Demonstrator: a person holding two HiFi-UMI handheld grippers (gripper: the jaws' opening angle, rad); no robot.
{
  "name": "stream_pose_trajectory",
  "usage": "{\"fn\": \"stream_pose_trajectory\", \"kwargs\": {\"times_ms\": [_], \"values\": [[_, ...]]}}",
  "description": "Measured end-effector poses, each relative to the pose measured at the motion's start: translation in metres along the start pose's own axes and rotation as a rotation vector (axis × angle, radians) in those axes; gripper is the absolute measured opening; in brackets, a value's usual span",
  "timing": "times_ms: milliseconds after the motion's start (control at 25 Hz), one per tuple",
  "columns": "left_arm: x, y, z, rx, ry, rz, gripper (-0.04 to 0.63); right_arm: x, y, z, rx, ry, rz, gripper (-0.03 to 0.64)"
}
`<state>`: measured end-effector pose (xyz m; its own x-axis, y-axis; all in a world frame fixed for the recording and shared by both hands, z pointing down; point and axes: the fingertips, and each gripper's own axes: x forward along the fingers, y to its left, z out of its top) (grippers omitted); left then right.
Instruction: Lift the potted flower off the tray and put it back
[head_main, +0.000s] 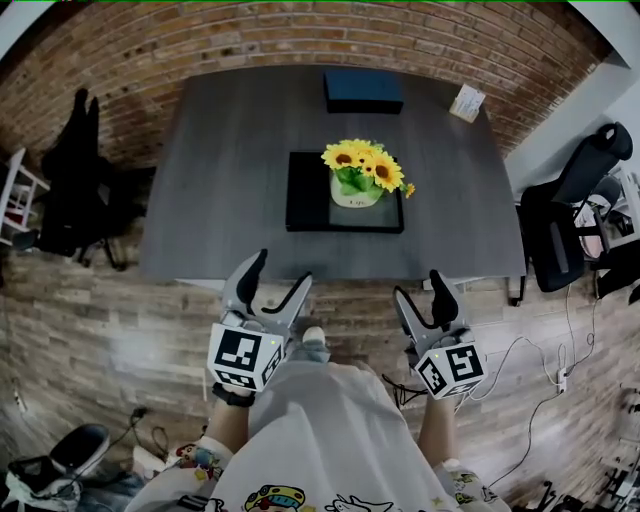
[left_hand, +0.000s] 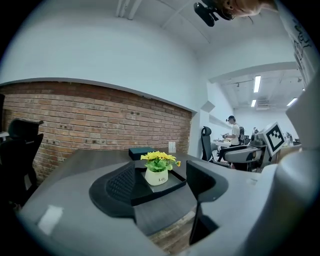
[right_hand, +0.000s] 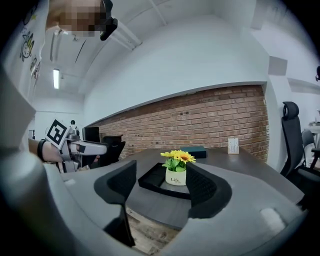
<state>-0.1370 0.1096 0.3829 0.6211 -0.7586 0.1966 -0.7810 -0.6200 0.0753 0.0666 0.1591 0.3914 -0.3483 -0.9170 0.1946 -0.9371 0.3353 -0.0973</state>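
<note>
Yellow blooms top the potted flower (head_main: 357, 180), whose white pot stands upright on the right part of the black tray (head_main: 305, 205), in the middle of the grey tabletop (head_main: 230, 150). The left gripper (head_main: 280, 272) and the right gripper (head_main: 420, 290) hang short of the tabletop's near edge, over the wooden floor (head_main: 90, 320), both well apart from the pot. Each has its jaws spread wide with nothing between them. In each gripper view the flower shows far ahead through the gap, touched by neither pad. A dark blue box (head_main: 362, 90) lies at the far edge.
</note>
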Motion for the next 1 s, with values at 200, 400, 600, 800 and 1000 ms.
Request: {"fn": "stream_pose_trajectory", "kwargs": {"times_ms": [200,400,600,800,1000], "values": [[0.003,0.007,-0.007,-0.014,0.027,-0.03,0.337,0.009,0.003,0.001,-0.012,0.023,-0.008,0.319],[0.009,0.007,-0.016,-0.026,0.066,-0.051,0.349,0.013,-0.003,-0.004,-0.006,0.053,-0.018,0.333],[0.026,0.01,-0.022,-0.043,0.08,-0.048,0.357,0.028,-0.012,-0.01,-0.005,0.088,0.008,0.344],[0.062,0.019,-0.015,-0.038,0.075,-0.035,0.369,0.062,-0.036,-0.001,-0.01,0.072,0.043,0.357],[0.108,0.033,0.008,-0.032,0.039,-0.008,0.379,0.104,-0.065,0.015,-0.021,0.058,0.101,0.362]]}}
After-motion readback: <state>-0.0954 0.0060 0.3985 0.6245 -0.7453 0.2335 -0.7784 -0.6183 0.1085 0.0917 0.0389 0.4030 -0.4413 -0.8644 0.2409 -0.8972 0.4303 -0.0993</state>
